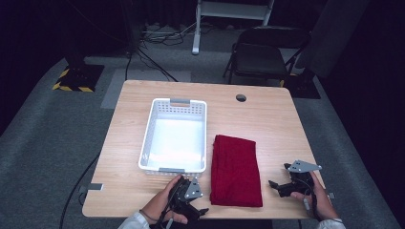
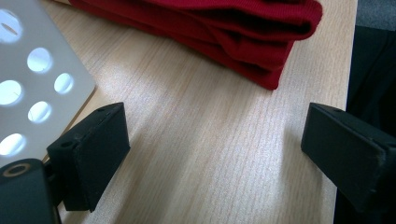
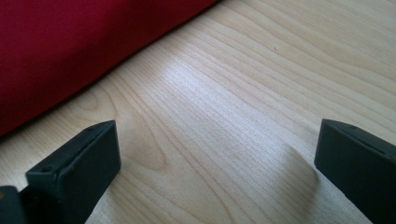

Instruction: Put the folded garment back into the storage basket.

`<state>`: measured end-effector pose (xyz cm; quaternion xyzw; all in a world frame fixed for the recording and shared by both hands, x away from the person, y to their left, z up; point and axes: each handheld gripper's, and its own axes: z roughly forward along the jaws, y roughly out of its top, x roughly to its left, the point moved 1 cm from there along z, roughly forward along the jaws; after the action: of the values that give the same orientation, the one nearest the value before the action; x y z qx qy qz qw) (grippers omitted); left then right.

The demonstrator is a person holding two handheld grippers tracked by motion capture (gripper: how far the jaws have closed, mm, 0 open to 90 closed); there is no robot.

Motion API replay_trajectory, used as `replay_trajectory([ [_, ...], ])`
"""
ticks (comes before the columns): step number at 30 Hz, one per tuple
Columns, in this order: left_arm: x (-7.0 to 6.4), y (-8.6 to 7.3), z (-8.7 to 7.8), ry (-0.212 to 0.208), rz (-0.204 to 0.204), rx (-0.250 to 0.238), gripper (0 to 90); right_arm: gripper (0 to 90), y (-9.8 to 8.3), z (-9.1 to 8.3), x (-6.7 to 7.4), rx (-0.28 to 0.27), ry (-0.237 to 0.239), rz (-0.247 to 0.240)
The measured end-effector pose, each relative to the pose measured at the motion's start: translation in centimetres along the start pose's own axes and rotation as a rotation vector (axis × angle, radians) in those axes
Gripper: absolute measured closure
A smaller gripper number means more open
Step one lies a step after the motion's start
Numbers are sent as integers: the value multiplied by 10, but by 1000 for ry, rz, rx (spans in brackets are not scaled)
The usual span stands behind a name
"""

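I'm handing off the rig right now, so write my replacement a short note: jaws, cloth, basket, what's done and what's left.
Left gripper: jaws open, nothing between them, at the table's near edge, left of the folded red cloth.
Right gripper: jaws open, holding nothing, right of the cloth.
Cloth lies folded flat on the table, beside the white perforated basket, which has nothing in it.
Done: cloth already folded.
Left: probably grasp the cloth and place it in the basket.
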<state>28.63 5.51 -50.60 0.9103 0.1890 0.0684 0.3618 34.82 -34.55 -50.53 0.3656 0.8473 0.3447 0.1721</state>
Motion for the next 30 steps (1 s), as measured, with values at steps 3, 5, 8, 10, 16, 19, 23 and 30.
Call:
replay_trajectory([
  [3, 0, 0, 0, -1, -1, -1, 76, 3, 0, 0, -1, 8, 14, 15],
  [5, 0, 0, 0, 0, 0, -2, 77, 3, 0, 1, 0, 10, 21, 16],
  [8, -1, 0, 0, 6, -6, -4, 76, 3, 0, 1, 0, 13, 30, 17],
  [10, -1, 0, 0, 7, -11, -2, 75, 2, 0, 1, 0, 14, 32, 18],
  [16, -1, 2, 0, 6, -4, 14, 74, 2, 1, 2, 0, 14, 31, 22],
  [19, -1, 3, 1, 10, -10, 27, 64, 2, 1, 2, 0, 14, 29, 23],
  [23, 0, 6, 1, 12, -10, 46, 58, 2, 1, 2, 0, 14, 29, 23],
  [30, -3, 8, 2, 3, -1, 48, 67, 2, 1, 2, 0, 14, 29, 24],
])
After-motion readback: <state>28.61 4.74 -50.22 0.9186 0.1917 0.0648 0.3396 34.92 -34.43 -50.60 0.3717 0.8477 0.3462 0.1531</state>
